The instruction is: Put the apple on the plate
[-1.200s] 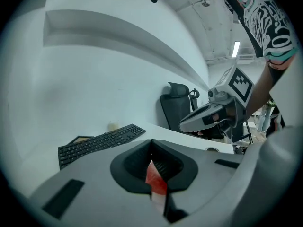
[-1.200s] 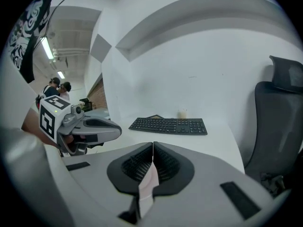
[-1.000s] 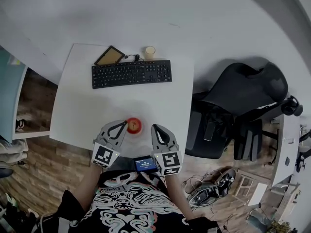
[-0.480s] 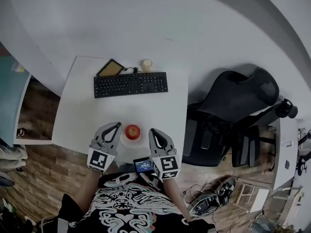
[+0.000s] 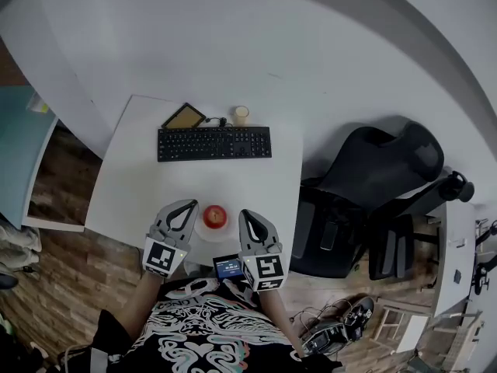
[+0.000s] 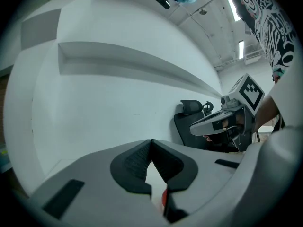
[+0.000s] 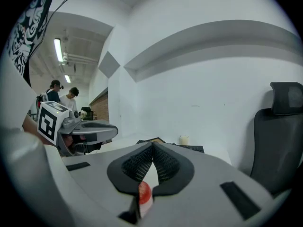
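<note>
So the apple [image 5: 214,214] is sitting on the white plate [image 5: 201,226], down at the desk's [image 5: 132,177] 6 o'clock edge. The left gripper [image 5: 189,206] is hovering at its 9 o'clock and the right gripper [image 5: 244,214] at 3 o'clock, both with jaws pinched together on nothing (just beside the fruit). The keyboard [image 5: 214,143] is lying off at 12 o'clock.

In the left gripper view the apple [image 6: 164,198] is almost wholly hidden behind the closed fingers [image 6: 130,167] of the left gripper [image 6: 151,144]; only a red sliver is seen. In the head view the plate [image 5: 214,232] is barely told from the white table [image 5: 140,177], and the tan framed object [image 5: 184,117] at the table's far edge is too small to be identified.
</note>
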### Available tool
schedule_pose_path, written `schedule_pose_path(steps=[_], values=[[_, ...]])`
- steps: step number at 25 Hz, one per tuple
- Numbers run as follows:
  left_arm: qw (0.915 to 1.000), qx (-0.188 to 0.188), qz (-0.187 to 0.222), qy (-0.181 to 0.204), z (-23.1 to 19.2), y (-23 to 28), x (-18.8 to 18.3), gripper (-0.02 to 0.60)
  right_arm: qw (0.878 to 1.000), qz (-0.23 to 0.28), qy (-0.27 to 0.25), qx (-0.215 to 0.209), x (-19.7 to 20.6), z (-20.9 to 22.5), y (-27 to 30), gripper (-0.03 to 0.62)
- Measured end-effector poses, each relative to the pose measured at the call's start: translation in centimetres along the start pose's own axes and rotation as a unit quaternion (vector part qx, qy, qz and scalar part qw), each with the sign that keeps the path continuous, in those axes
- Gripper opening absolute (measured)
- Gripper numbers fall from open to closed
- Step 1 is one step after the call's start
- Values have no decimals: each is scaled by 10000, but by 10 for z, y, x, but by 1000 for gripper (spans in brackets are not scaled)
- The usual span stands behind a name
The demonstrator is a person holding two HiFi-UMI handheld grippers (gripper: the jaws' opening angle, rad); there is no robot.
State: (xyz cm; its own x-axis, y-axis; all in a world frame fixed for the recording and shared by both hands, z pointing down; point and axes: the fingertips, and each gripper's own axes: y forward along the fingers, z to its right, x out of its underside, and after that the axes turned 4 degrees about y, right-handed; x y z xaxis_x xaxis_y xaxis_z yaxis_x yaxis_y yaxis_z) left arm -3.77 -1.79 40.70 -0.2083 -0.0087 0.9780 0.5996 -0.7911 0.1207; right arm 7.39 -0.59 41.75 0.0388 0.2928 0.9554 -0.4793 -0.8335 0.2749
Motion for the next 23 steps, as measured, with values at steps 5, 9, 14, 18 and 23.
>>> schedule_pose_path(steps=[5, 9, 14, 18, 23], values=[[10000, -30, 44, -22, -4, -1, -3, 14, 10000, 63, 6, -37, -5, -3, 4, 28], [9998, -40, 165, -38, -5, 0, -4, 14, 9999, 89, 15, -80, -5, -3, 4, 28], [10000, -16, 88, -4, -4, -2, -1, 14, 10000, 56, 40, -57, 0, -4, 3, 28], [9999, 30, -138, -26, -2, -2, 3, 14, 10000, 44, 56, -58, 1, -3, 1, 28], [10000, 11, 54, -23, -2, 2, 0, 14, 10000, 27, 74, -45, 2, 0, 2, 28]])
